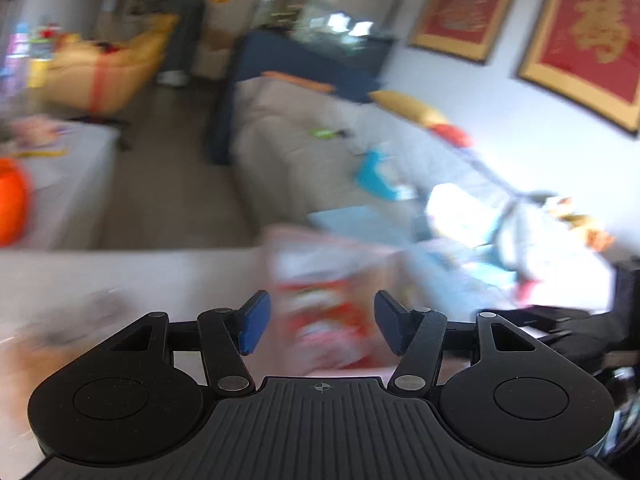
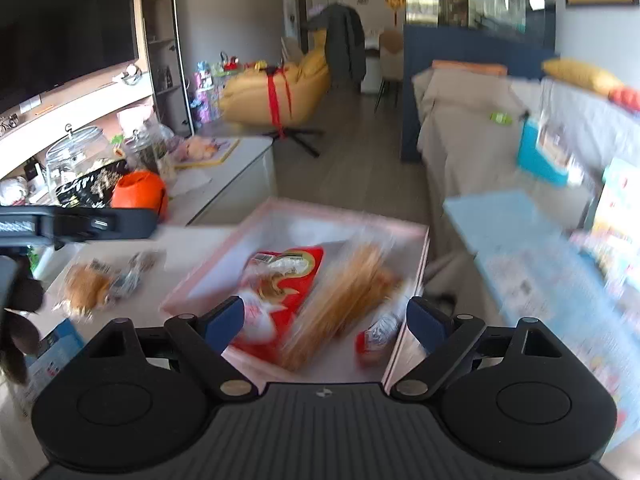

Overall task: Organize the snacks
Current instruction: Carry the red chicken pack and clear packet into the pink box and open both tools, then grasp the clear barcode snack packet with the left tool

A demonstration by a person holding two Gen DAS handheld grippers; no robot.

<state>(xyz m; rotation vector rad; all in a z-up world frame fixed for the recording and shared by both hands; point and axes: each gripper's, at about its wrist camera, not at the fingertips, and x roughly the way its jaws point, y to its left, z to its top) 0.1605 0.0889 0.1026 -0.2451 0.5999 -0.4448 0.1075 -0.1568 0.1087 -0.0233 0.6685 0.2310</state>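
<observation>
Red snack bag point(image 2: 280, 292) is seen lying in the pink tray point(image 2: 416, 248), just in front of the right gripper point(image 2: 326, 322). Its blue pads point(image 2: 224, 320) are spread wide w/ nothing held between. Beside the bag, a long orange packet point(image 2: 348, 296) and a small red-white packet point(image 2: 378, 334) are also in the tray, all blurred.

Left gripper point(image 1: 320, 322) is spread apart too, empty, w/ a blurry red bag point(image 1: 324, 312) past it.

Trouble could be caused by the crowding: two packets could be pinched at once, or the tray could be pushed off the table edge, which looks near. A slippery bag might be dropped.

Left of the tray, a bread-like snack in clear wrap point(image 2: 94, 284) is still outside on the table point(image 2: 180, 240). Further off, an orange thing point(image 2: 140, 192) and glass jars point(image 2: 76, 152) are seen on the counter, then a yellow chair point(image 2: 276, 88).
</observation>
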